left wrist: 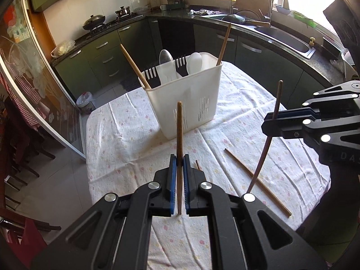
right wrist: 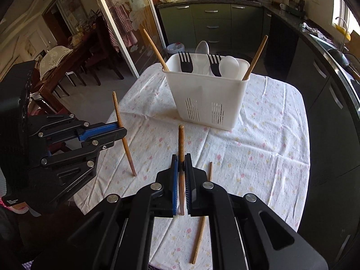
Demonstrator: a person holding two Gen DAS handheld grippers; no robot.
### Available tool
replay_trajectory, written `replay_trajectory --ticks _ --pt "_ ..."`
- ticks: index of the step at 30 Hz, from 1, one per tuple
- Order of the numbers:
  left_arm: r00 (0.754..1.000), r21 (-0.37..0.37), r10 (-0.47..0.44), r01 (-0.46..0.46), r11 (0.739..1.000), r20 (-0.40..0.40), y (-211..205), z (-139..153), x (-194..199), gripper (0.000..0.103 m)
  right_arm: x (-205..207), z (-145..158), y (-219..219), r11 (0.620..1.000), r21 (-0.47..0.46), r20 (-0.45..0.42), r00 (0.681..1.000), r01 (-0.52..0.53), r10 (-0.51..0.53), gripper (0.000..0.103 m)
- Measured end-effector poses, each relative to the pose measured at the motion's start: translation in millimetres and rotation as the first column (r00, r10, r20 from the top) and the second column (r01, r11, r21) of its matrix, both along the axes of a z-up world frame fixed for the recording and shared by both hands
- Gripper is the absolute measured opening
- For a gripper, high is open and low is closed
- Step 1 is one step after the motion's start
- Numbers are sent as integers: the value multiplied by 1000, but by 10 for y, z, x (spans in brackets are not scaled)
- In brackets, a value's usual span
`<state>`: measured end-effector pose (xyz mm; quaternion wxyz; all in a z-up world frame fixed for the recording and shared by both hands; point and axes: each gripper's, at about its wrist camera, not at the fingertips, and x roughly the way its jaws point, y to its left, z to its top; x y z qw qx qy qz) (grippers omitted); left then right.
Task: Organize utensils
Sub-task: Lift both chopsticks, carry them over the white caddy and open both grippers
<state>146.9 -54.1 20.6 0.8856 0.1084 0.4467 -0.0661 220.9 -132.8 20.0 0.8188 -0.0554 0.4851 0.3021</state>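
Where cut off by the edge of the left view, reads only "DA" in pale letters on the body of the right gripper [right wrist: 181, 164]. On the left gripper [left wrist: 179, 164], seen from the right view, a small white label at the low corner, seemingly "Data Acquisition System", too small to be sure of.

Both clamped tight, each on one chopstick. Left chopstick [left wrist: 179, 135] gripped between the blue pads [left wrist: 172, 175], long axis near upright and crosswise to the fingers, blunt end up, thin end down over the near left part of the tablecloth [left wrist: 126, 139]; whether touching the cloth, cannot tell. Right chopstick [right wrist: 181, 144] darker, likewise upright, pinched in its upper part, thin end hanging down.

Ahead of both claws and well apart from them, a white caddy [left wrist: 191, 103] standing on the cloth, holding two black forks [left wrist: 151, 74], two pale spoons [left wrist: 195, 64] and two chopsticks [left wrist: 223, 45] leaning out at opposite ends. Loose chopstick [left wrist: 256, 182] lying flat on the cloth, between and below the two claws, pointing diagonally toward the caddy.
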Motion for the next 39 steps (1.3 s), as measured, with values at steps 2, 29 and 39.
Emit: replay_trajectory --ticks 2,29,39 --pt "1000 1 -4 4 1000 27 -7 88 -9 6 -8 128 -38 1000 17 17 1000 -1 1 6" --pt "943 -109 25 12 994 333 -74 1608 228 6 27 1350 -298 988 147 163 983 55 -79 6" --pt "919 -126 56 -6 992 391 -109 1772 479 6 62 1385 -325 986 150 168 981 74 -99 6"
